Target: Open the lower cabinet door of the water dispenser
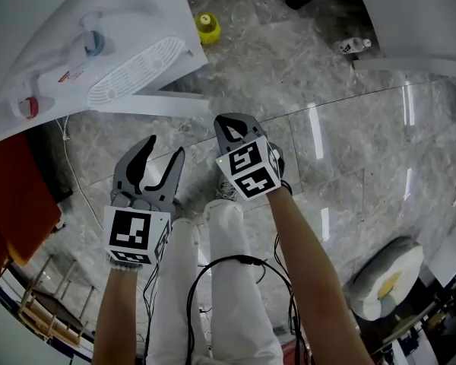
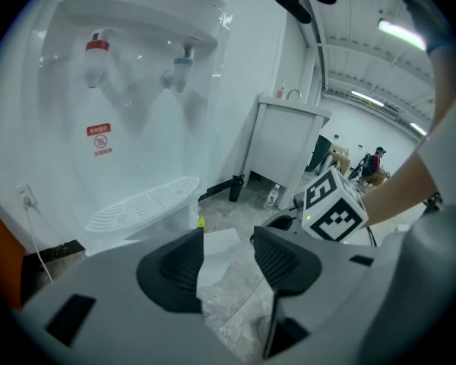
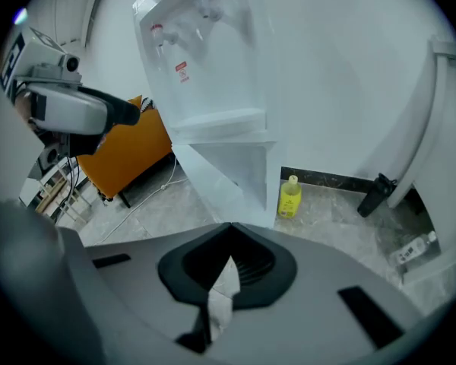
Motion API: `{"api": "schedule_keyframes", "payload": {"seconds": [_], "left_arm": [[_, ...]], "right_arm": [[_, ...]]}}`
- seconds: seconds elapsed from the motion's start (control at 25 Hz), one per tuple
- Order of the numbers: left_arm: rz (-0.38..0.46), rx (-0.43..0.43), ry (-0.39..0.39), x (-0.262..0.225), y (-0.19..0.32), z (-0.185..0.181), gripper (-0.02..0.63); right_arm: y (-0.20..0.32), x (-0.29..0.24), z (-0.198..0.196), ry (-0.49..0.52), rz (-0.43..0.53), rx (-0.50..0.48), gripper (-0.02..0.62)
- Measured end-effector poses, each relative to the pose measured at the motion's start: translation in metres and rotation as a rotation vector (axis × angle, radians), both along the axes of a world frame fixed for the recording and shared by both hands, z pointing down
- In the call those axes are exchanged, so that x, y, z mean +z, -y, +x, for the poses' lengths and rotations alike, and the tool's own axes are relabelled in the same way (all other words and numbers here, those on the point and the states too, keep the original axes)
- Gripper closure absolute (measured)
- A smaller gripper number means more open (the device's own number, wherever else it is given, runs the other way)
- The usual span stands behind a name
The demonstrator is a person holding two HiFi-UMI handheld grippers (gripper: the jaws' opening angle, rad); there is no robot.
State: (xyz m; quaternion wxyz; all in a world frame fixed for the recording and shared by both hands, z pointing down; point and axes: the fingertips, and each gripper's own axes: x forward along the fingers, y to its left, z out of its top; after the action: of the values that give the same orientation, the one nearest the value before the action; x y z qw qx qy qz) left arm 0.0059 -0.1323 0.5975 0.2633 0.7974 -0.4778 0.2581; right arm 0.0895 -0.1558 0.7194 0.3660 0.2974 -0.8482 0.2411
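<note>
The white water dispenser [image 1: 99, 21] stands at the upper left, with a red and a blue tap over a drip tray. Its lower cabinet door [image 1: 156, 105] is swung out from the body, and the right gripper view shows the door [image 3: 213, 177] open beside the empty compartment. My right gripper [image 1: 232, 124] is shut with nothing between its jaws, just right of the door's free edge. My left gripper [image 1: 158, 162] hangs lower left, open and empty. In its own view the left gripper [image 2: 228, 238] faces the dispenser [image 2: 129, 90].
A yellow bottle [image 1: 206, 27] stands on the marble floor beside the dispenser. An orange panel [image 1: 15, 196] and a power cord [image 1: 72, 166] lie to the left. A small bottle [image 1: 353, 46] sits under a white stand at the upper right. White-trousered legs [image 1: 213, 280] are below the grippers.
</note>
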Motion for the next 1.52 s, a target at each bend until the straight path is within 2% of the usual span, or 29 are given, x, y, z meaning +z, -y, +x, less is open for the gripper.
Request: {"api": "schedule_keyframes", "payload": {"seconds": [0.12,0.48,0.96,1.12,1.36,1.52], "left_arm": [[-0.003,0.033,0.018,0.006,0.004,0.009,0.396],[-0.025,0.06,0.052,0.033,0.028,0.042,0.391],[-0.127,-0.088,0.143,0.078,0.051,0.054,0.383],[-0.149,-0.111,0.165,0.086,0.055,0.056,0.382],[-0.203,-0.175,0.146,0.1,0.055,0.055,0.383],[-0.202,-0.209,0.14,0.1,0.054,0.052,0.402]], "right_arm": [[0.001,-0.01,0.015,0.006,0.01,0.037,0.591],[0.011,-0.033,0.046,0.014,0.04,0.087,0.591],[0.021,-0.033,0.079,-0.006,0.034,0.118,0.591],[0.024,-0.032,0.086,-0.009,0.032,0.122,0.591],[0.027,-0.03,0.092,-0.012,0.029,0.126,0.591],[0.028,-0.031,0.09,-0.009,0.03,0.123,0.591]]}}
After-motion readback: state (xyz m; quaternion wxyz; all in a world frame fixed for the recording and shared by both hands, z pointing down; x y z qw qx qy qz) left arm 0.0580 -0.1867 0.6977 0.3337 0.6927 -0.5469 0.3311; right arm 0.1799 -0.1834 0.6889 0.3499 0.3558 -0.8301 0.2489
